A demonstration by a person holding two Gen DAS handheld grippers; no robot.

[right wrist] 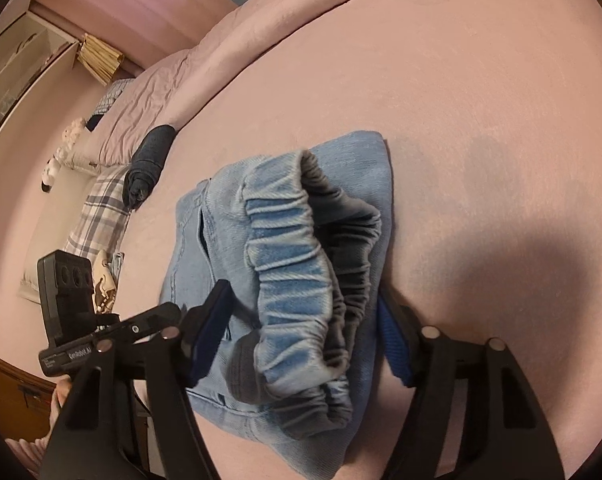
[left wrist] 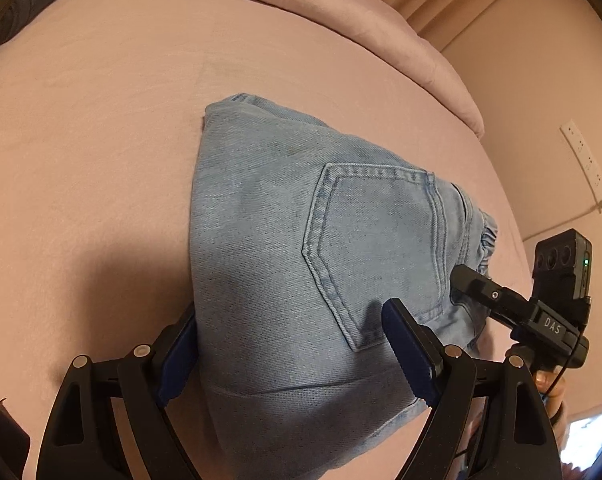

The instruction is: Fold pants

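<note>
You've got the big pink bed (left wrist: 101, 128) carrying everything, and the folded light-blue denim pants (left wrist: 293, 248) sit right in the middle of it, already down to a compact bundle.

Key thing: the bundle's long axis runs from your left tool (left wrist: 289, 356) at 6 o'clock away toward 12, with the gathered elastic waistband (right wrist: 289, 264) end pointing at your right tool (right wrist: 305, 340). Both tools are right at the bundle, one on each end.

Left tool stands wide, straddling the near edge, pads not pinching. Right tool sits at medium width either side of the waistband; can't tell if it's actually gripping.

A rolled dark-grey garment (right wrist: 147, 164) lies well apart at 10 o'clock, so nothing's blocking you.
</note>
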